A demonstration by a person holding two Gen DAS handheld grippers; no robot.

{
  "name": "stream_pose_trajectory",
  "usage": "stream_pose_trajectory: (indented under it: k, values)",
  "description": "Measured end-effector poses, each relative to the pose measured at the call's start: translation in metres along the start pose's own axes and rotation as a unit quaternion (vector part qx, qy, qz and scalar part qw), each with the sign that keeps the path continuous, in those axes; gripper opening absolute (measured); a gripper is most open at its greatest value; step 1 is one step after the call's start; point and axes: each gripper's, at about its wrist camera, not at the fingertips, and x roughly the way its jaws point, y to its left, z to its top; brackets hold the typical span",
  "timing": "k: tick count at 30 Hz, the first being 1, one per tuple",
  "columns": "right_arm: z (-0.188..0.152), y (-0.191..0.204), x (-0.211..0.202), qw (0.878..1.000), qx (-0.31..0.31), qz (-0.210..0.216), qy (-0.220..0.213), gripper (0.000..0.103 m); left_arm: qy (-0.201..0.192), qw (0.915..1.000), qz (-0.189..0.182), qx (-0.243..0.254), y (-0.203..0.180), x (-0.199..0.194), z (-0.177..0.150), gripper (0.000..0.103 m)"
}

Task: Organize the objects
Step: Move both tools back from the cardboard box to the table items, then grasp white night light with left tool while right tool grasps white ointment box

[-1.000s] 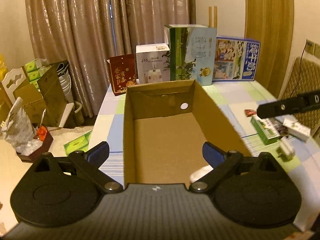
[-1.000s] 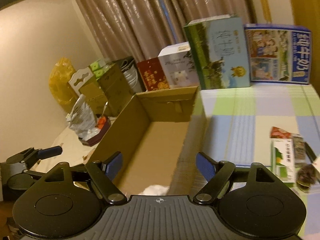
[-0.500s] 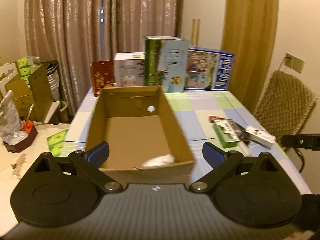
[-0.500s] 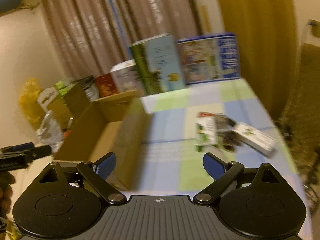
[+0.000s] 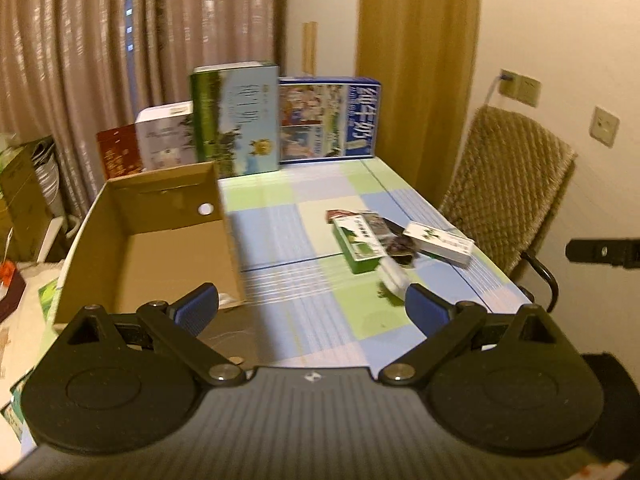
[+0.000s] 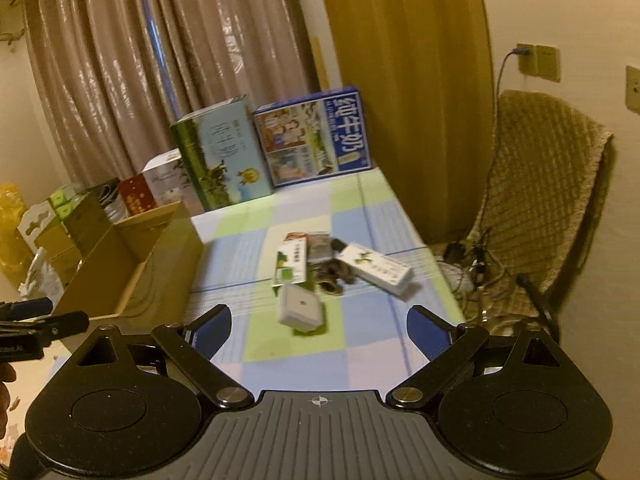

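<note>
Sitting at the far left, the open cardboard box (image 5: 148,236) rests on the checkered tabletop (image 5: 288,240). Left tongs (image 5: 312,310) spread wide, empty. Next, the green box (image 6: 291,261), white square gadget (image 6: 301,307) just in front, white-green carton (image 6: 376,269) beside. Right tongs (image 6: 319,326) gape, gripping nothing.

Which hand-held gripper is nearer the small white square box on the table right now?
Right. The right hand-held gripper is open just short of the white square box, aimed at it. The left hand-held gripper, also open, sits farther left, by the cardboard box.
</note>
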Motion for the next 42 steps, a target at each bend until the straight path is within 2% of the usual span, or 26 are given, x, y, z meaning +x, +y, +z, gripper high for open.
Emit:
stream_pose_trajectory:
  k: [5, 10, 18, 27, 29, 31, 35, 42]
  values:
    - [0.002, -0.016, -0.006, 1.0, -0.001, -0.008, -0.007, 0.092, 0.008, 0.9997, -0.004, 0.02, -0.024, 0.013, 0.0, 0.098]
    - [0.003, -0.031, 0.004, 1.0, -0.005, -0.018, -0.005, 0.092, 0.016, 0.9989, -0.003, 0.045, -0.046, 0.034, -0.002, 0.098]
    - [0.007, -0.058, 0.05, 0.996, -0.07, -0.037, 0.036, 0.092, 0.048, 0.9953, -0.013, 0.083, -0.079, 0.098, -0.005, 0.099]
    - [0.008, -0.079, 0.127, 0.982, -0.164, -0.03, 0.086, 0.092, 0.066, 0.992, -0.022, 0.105, -0.11, 0.173, -0.014, 0.099]
    - [0.007, -0.079, 0.145, 0.979, -0.181, -0.023, 0.095, 0.09, 0.068, 0.9914, -0.019, 0.11, -0.115, 0.189, -0.015, 0.099]
    - [0.008, -0.082, 0.163, 0.975, -0.194, -0.018, 0.105, 0.083, 0.069, 0.9904, -0.014, 0.119, -0.119, 0.205, -0.017, 0.099]
    - [0.011, -0.087, 0.195, 0.969, -0.216, -0.011, 0.116, 0.081, 0.071, 0.9881, -0.014, 0.136, -0.125, 0.229, -0.02, 0.099]
    - [0.009, -0.086, 0.25, 0.946, -0.296, -0.002, 0.13, 0.076, 0.075, 0.9867, -0.01, 0.144, -0.128, 0.256, -0.029, 0.099]
